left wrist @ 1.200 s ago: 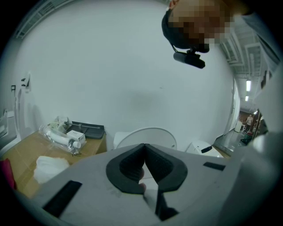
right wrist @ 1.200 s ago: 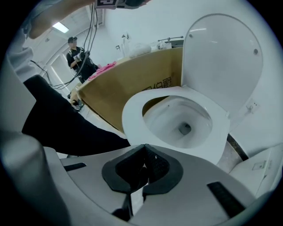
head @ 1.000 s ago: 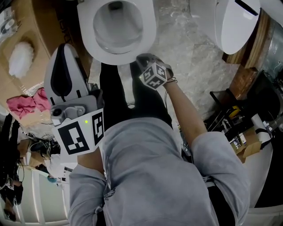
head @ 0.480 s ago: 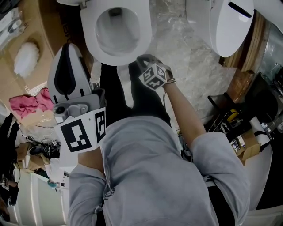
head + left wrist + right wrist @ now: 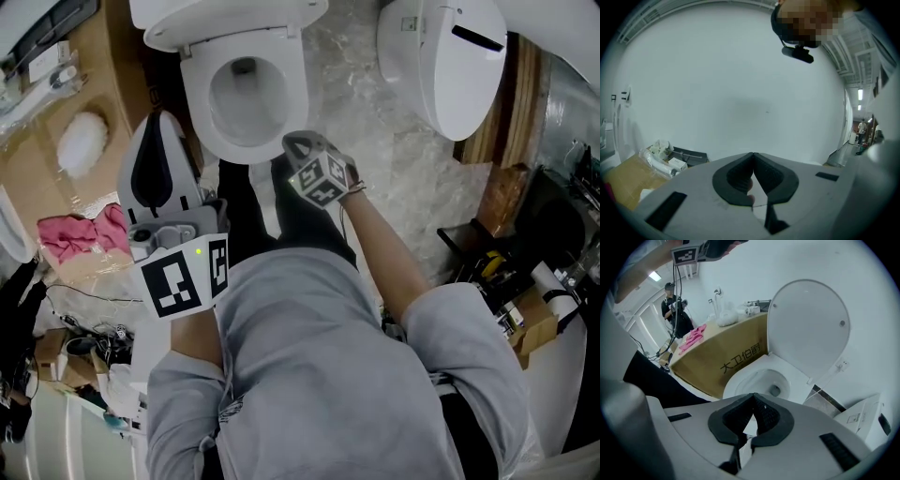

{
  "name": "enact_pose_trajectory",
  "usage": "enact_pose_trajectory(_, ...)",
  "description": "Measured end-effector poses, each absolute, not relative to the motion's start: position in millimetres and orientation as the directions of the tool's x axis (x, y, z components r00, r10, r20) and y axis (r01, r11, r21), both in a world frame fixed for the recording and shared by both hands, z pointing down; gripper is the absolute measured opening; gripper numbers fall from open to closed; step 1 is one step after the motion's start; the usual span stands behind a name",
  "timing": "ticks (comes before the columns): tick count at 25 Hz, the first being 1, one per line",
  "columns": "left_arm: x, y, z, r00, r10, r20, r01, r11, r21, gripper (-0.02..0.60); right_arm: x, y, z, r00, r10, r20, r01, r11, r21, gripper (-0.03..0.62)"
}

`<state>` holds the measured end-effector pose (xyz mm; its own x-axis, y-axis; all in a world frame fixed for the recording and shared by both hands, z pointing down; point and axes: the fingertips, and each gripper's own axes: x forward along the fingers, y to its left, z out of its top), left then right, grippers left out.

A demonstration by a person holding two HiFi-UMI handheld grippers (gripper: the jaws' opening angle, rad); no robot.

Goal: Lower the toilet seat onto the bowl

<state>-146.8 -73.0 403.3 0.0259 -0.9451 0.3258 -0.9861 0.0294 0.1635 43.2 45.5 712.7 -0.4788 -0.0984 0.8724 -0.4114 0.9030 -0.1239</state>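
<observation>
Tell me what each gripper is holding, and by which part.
Nothing is held. The left gripper has its jaws shut on nothing; so does the right gripper.

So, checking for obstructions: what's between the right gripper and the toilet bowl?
Nothing: the right gripper view shows only open air between the right gripper and the toilet bowl.

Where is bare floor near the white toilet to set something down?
Bare: the grey marbled floor between the white ceramic toilet bowl and the second white toilet at its right. Crowded: the brown cardboard box on the left bears a pink cloth and a white fluffy bundle; cables and clutter fill the lower left corner.
</observation>
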Motion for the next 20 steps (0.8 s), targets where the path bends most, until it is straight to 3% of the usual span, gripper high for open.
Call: enact_pose_trajectory(20,-144,-83,305,0.063,-0.983,0.174,-0.988,-0.037,0.153,0.000,0,-80,517,-0.632,-0.429,0.645,-0.512,0.857,0.068,0.000)
